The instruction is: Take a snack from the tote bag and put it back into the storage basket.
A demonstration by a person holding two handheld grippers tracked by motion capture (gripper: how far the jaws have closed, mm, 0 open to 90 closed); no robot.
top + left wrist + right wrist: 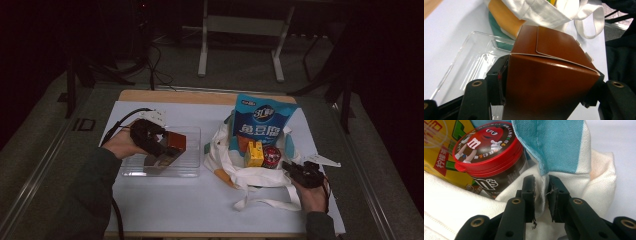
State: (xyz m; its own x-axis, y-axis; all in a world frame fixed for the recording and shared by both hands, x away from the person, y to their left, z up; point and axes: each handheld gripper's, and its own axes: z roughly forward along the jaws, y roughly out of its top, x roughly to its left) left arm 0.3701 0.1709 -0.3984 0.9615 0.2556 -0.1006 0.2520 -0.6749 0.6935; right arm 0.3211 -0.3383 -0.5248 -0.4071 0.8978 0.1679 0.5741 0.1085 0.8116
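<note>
Brown glossy card: a small carton (pixel 549 75), flap end up and tilted, sits between the jaws of the left gripper (pixel 150 142), whose pads lie against its two sides in a hold; in the high view it hangs over the clear plastic tray (pixel 192 170), at about nine o'clock from the table's middle. The tray lies flat on the white table cover (pixel 190 205), with the person's left hand (pixel 122 145) at its nine o'clock edge. White cloth: a tote bag (pixel 250 175) with slack handles lies at the tray's three o'clock, just beside it. Inside the bag stand a blue snack pouch (pixel 264 122) at twelve o'clock, a yellow drink carton (pixel 255 154) below it, and a red-lidded candy tub (pixel 487 150) touching the carton's three o'clock side. The right gripper (pixel 541 192), at the bag's four o'clock, has its jaws pinched on a fold of the bag's rim, where a teal lining meets the white cloth. The right hand (pixel 312 195) rests on the cover behind it.
</note>
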